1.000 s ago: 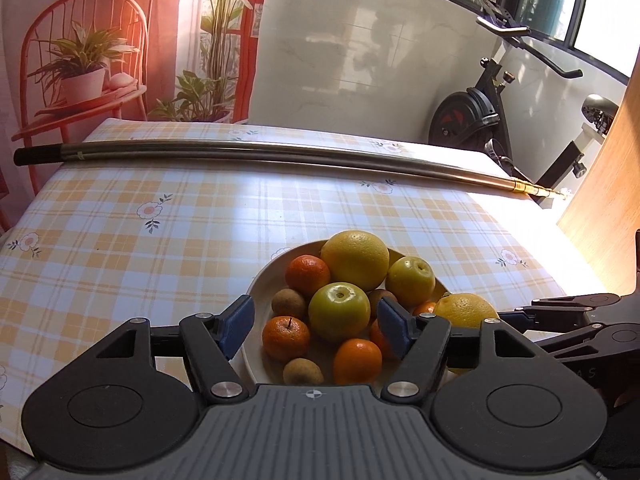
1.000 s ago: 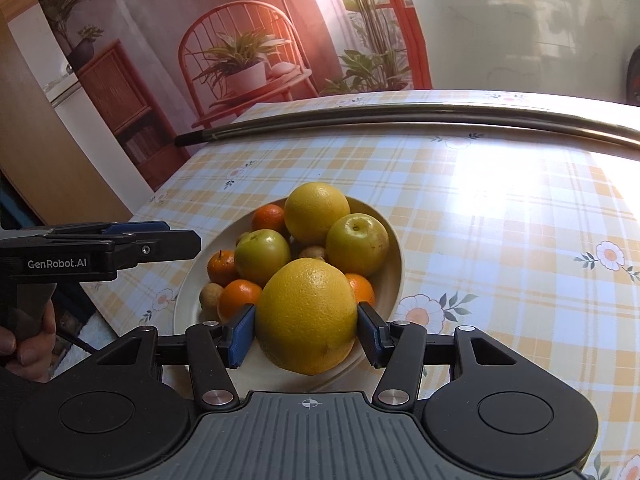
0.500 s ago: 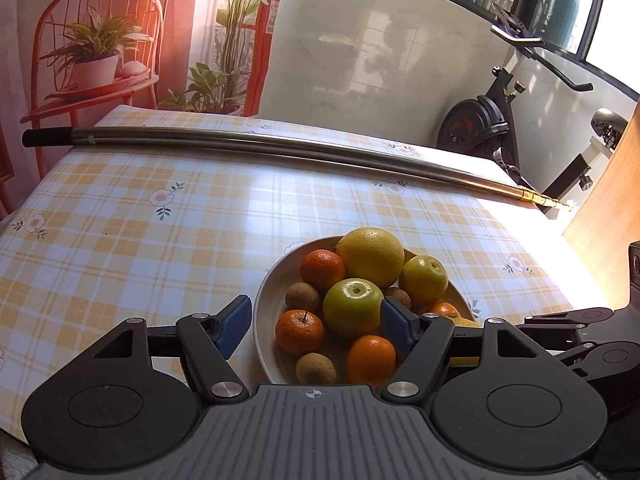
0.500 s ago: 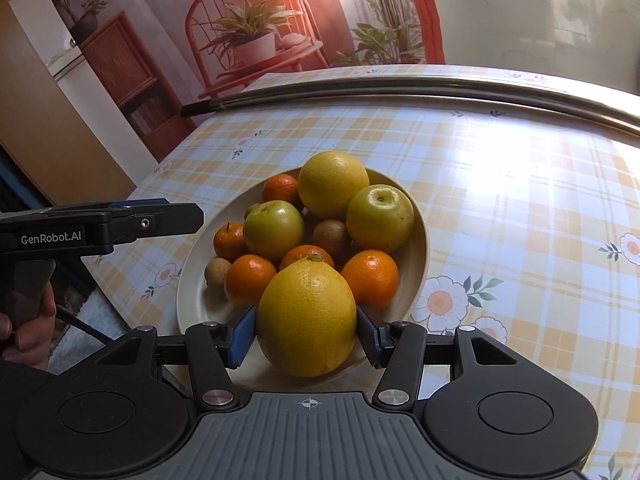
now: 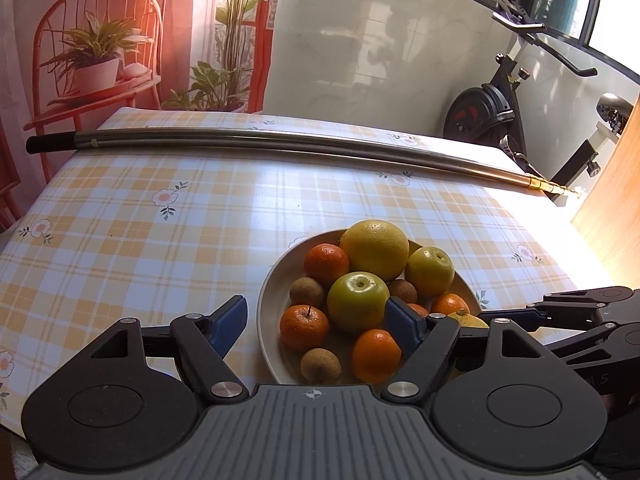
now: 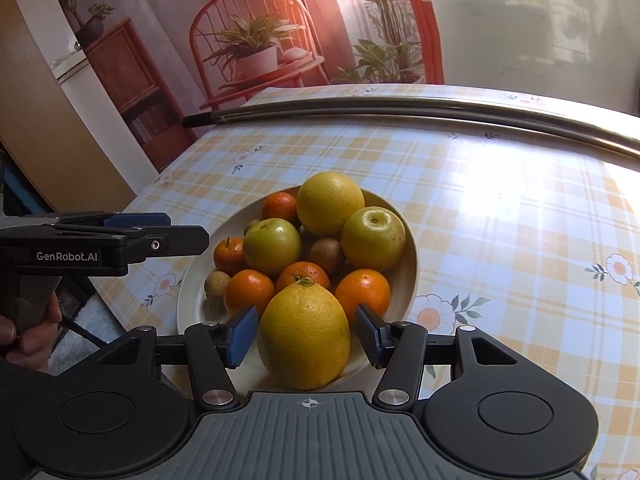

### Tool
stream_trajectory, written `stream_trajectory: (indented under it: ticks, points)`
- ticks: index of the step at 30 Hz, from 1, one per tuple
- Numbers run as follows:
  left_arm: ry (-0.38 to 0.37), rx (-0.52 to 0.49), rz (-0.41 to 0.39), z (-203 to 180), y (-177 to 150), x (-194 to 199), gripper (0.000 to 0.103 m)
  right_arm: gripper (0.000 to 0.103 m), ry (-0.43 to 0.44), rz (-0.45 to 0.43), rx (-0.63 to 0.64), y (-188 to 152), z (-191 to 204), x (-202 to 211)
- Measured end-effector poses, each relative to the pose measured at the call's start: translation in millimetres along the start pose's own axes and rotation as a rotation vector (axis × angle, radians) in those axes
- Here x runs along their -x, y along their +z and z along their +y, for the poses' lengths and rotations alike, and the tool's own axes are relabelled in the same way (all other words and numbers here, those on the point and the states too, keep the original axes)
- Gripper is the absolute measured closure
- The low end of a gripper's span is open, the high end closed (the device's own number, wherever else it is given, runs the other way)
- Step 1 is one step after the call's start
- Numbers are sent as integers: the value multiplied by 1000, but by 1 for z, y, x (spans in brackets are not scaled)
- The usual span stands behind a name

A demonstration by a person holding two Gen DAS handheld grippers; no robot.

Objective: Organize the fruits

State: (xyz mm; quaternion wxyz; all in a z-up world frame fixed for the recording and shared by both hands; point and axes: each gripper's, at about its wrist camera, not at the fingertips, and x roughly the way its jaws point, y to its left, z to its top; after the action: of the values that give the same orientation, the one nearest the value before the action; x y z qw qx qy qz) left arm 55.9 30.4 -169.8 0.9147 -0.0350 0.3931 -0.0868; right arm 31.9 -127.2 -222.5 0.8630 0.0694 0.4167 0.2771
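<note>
- Your right tool [image 6: 306, 334] has its pads spread, a slim gap showing on each side of the big yellow citrus [image 6: 304, 336], which sits at the near rim of the bowl [image 6: 410, 240].
- Your left tool [image 5: 316, 320] is spread wide, gripping nothing, above the bowl's left edge.
- The bowl sits on the checked counter [image 5: 160, 240], piled with oranges [image 6: 248, 292], green apples [image 6: 272, 246] and small brown fruit [image 6: 218, 284].
- A metal pole [image 5: 280, 146] lies across the far counter.

2 grapefruits [image 6: 304, 336], 2 apples [image 6: 272, 247], 5 tangerines [image 6: 362, 290], 3 kiwis [image 6: 217, 284], 1 bowl [image 6: 408, 268].
</note>
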Motion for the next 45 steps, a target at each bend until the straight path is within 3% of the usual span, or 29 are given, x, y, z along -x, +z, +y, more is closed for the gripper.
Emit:
stream_trajectory:
  ticks: [11, 13, 17, 29, 35, 45]
  points:
    - [15, -10, -3, -1, 0, 2, 15, 20, -90, -87, 11, 14, -2, 23]
    - [13, -12, -4, -1, 0, 2, 14, 8, -100, -89, 6, 14, -3, 23]
    - [7, -6, -3, 0, 1, 2, 12, 0, -108, -92, -17, 15, -6, 22]
    - [0, -34, -18, -1, 7, 5, 4, 0, -114, -126, -41, 21, -6, 35]
    - [2, -43, -106, -4, 32, 28, 0, 0, -149, -198, -43, 37, -1, 64]
    - [6, -87, -315, -27, 78, 94, 0, 0, -230, -427, 3, 71, 22, 141]
